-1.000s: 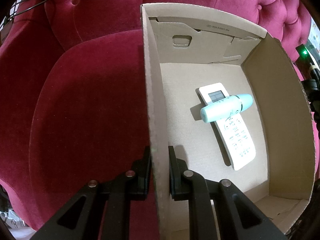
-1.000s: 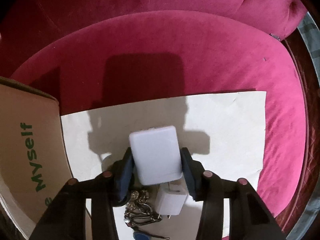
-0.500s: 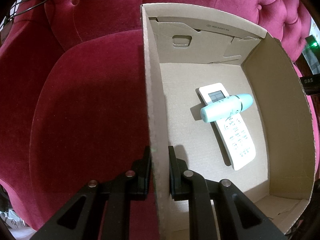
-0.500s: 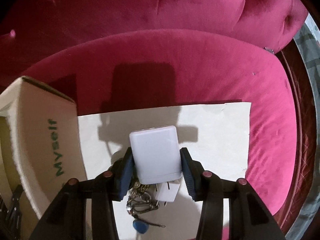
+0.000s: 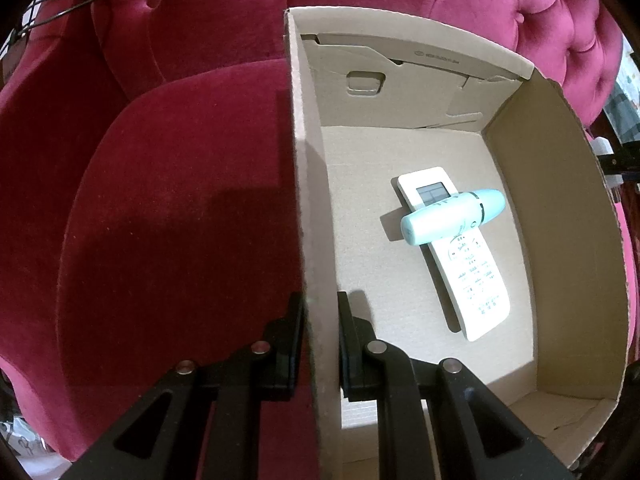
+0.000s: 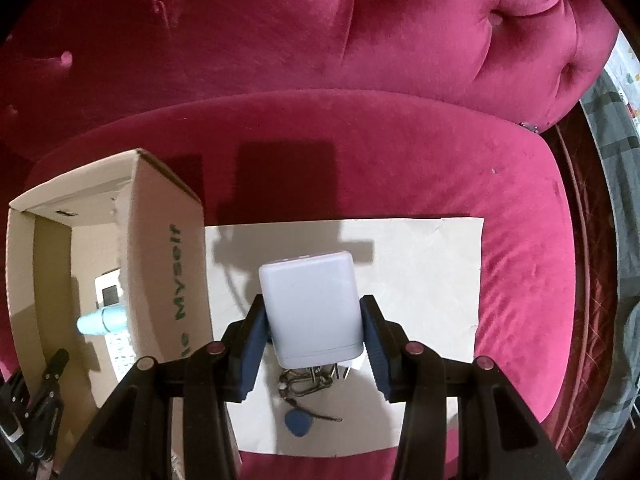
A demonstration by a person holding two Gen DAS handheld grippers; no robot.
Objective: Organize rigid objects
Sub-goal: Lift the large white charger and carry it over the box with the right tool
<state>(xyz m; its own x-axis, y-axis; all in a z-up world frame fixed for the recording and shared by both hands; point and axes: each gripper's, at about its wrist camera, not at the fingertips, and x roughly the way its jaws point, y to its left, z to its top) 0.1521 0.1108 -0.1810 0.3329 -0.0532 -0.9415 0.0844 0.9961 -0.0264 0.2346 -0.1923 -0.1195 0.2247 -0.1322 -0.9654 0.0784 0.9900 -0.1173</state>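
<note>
The left hand-held gripper [image 5: 320,340] is clenched on the near wall of the cardboard box [image 5: 308,200], one finger outside and one inside, steadying it on the red velvet sofa [image 5: 160,200]. The right hand-held gripper [image 6: 314,332] grasps a white power block [image 6: 310,308] between its blue pads [image 6: 254,338], lifted clear above the pale sheet [image 6: 432,276] spread on the seat.

To my eye the carry step is in hand — the block is picked and not yet in the box. From the right wrist view the box opening sits at about nine o'clock of the block, with the printed side wall [image 6: 176,276] standing between them. The next move, I'd judge, calls for lifting over that wall, travelling left, and lowering into bare floor before releasing.

Inside the box lie a white remote [image 5: 456,252] and a mint-green tube [image 5: 452,216] resting across it; they take the right half, at about two o'clock of the left gripper, so the free floor nearer the gripped wall looks the safer landing.

Left on the sheet, under the block at six o'clock — a bunch of keys [image 6: 304,384], a small white plug [image 6: 346,368] mostly hidden, and a blue tag [image 6: 298,424]. These wait their turn.
</note>
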